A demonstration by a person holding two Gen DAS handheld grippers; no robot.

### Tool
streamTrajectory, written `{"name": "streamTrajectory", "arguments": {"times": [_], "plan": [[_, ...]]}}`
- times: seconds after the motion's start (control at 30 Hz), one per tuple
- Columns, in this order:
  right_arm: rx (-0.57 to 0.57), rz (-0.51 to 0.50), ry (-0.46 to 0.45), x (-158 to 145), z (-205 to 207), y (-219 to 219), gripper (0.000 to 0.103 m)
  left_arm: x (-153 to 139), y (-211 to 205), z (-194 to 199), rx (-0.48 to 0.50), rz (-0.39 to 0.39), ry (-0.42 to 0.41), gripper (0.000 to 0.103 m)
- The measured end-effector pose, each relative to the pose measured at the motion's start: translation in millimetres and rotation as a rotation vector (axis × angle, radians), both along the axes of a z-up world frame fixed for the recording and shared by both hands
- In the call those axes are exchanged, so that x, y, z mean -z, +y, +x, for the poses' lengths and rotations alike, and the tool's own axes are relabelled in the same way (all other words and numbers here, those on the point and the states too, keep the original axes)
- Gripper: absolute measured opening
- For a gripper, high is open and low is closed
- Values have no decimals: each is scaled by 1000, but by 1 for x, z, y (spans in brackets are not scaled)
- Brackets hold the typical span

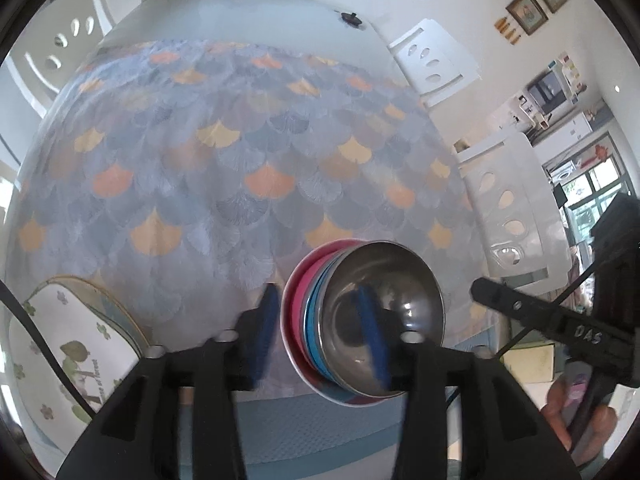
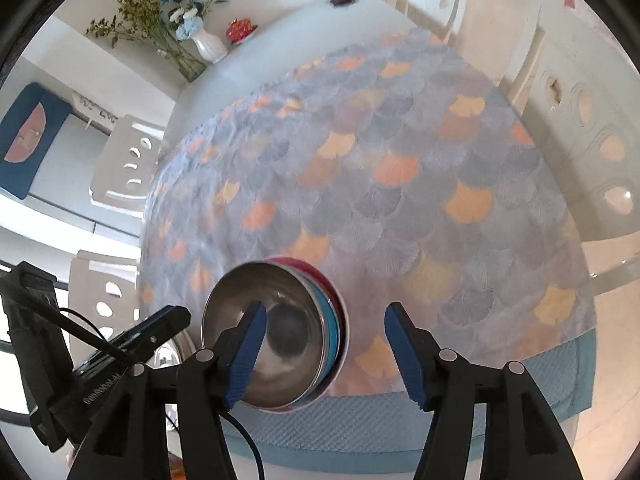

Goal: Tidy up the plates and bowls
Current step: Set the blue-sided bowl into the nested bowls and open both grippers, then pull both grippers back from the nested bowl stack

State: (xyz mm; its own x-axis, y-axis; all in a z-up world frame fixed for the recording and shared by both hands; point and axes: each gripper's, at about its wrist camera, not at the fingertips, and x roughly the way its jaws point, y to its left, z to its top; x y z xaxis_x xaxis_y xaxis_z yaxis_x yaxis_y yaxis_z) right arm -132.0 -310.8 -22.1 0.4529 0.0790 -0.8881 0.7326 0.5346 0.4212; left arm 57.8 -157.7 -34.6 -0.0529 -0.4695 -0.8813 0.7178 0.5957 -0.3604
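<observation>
At the near left edge of the bench [image 1: 256,16] we are seeing a flower-printed plate [image 1: 60,360], well apart from the rest. Next comes the left tongs [image 1: 316,292], spread wide. One blue pad is showing just left of the bowl stack [image 1: 384,300] and the other over the steel bowl's hollow, though we cannot tell whether either is touching. The stack is sitting near the bench's near edge on the patterned cloth [image 2: 400,160]: a steel bowl [image 2: 280,320] nested in a blue bowl [image 2: 332,332], and that in a pink one [image 2: 320,272]. The right tongs [image 2: 326,307] are spread too, framing the stack, with the right pad clear of it.

We are judging the stack stiff and fairly light, but the polished steel is likely slippery. We are therefore favouring a pinch across the nested rims, one pad inside and one outside.
</observation>
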Motion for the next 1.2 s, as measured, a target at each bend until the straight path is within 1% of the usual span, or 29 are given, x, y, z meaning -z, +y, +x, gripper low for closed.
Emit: {"name": "streamTrajectory", "arguments": {"times": [0.03, 0.13, 0.23, 0.3, 0.43, 0.57, 0.73, 0.87, 1.03, 1.13, 1.2], "plan": [[-3, 28, 2, 5, 0, 0, 59, 1, 1, 1, -11, -1, 7, 61], [0, 70, 11, 17, -1, 0, 59, 8, 6, 5, -41, -8, 48, 62], [-17, 79, 30, 26, 0, 2, 59, 18, 10, 7, -72, -3, 100, 62], [-26, 82, 38, 30, 1, 3, 59, 23, 12, 7, -85, 1, 115, 62], [-53, 41, 49, 28, 5, 7, 59, 27, 13, 5, -94, 9, 115, 62], [-103, -44, 45, 18, 11, 14, 59, 28, 15, 2, -102, 18, 112, 62], [-174, -117, 33, 8, 15, 30, 59, 28, 21, -9, -112, 34, 100, 62], [-213, -135, 20, 5, 13, 44, 59, 24, 26, -22, -115, 44, 69, 62], [-226, -132, 1, 3, 6, 59, 59, 17, 36, -38, -107, 46, 35, 62], [-221, -144, 3, 0, 2, 66, 59, 15, 42, -43, -94, 27, 40, 62], [-209, -158, 8, -4, -2, 72, 59, 13, 48, -42, -89, -5, 63, 62]]}}
